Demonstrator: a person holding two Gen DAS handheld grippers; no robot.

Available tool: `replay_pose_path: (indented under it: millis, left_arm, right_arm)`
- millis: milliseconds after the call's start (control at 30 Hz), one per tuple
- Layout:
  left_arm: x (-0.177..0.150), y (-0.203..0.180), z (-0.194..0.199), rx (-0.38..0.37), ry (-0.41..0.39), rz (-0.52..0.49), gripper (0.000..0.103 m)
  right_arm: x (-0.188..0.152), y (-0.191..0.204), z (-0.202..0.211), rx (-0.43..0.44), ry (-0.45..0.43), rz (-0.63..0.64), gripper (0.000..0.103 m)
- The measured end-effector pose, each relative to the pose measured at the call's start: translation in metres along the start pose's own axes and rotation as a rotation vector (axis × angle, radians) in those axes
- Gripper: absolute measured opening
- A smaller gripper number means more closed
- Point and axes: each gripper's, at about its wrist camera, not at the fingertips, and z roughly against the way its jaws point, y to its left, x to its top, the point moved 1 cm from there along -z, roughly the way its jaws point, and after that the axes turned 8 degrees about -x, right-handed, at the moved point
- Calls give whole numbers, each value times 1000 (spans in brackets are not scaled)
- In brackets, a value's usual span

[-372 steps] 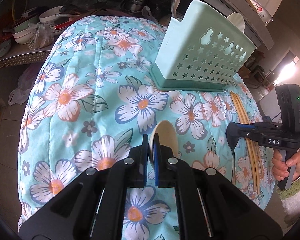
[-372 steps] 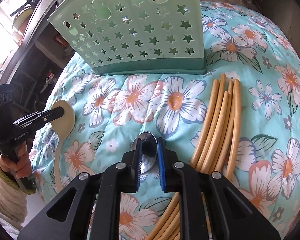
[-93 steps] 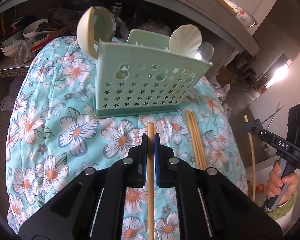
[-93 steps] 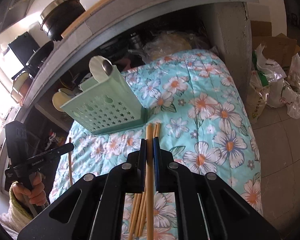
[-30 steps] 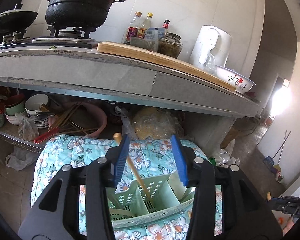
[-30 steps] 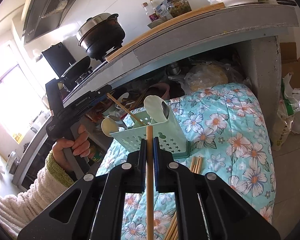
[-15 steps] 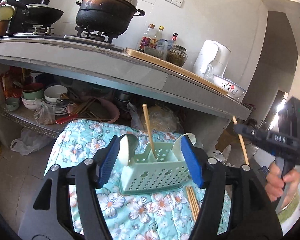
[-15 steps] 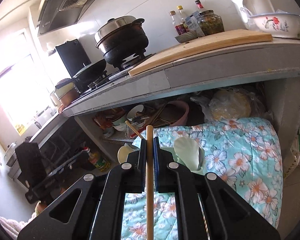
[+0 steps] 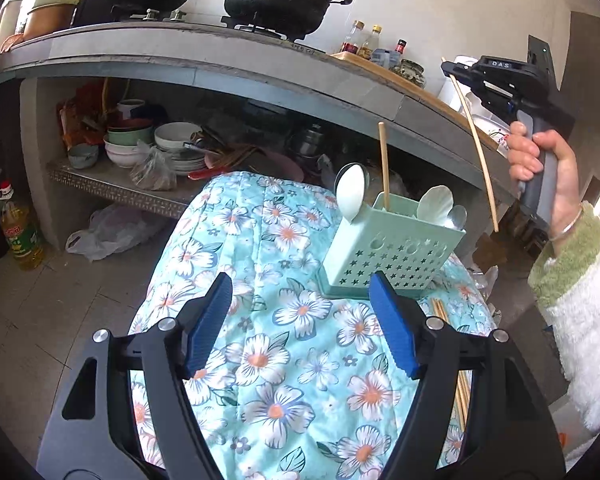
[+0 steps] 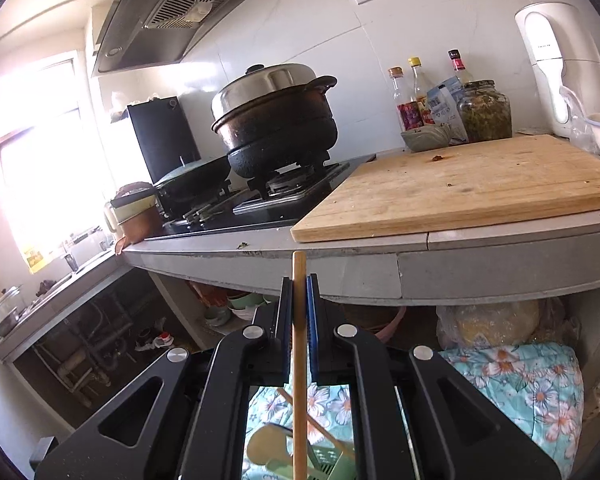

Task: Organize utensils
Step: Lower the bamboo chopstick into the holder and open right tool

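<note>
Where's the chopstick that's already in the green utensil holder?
In the left wrist view, the chopstick stands nearly upright in the green utensil holder, right of the cream spoon and left of the shell-shaped spoon.

A bench draped in a floral quilted cover (image 9: 300, 344) carries a mint-green utensil caddy (image 9: 388, 260) standing upright toward its far end and loose wooden chopsticks (image 9: 456, 364) lying flat near its right edge.
</note>
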Motion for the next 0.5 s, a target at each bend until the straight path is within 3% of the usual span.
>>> replay_pose_path:
  millis: [267,500]
  left_arm:
    - [0,16,5,32,-7,12,69]
    - [-1,26,2,44,1,35,69]
  right_arm:
    - [15,-7,-47,-68,-51,-14,7]
    - [-2,-18,-88,-161,-18,20,7]
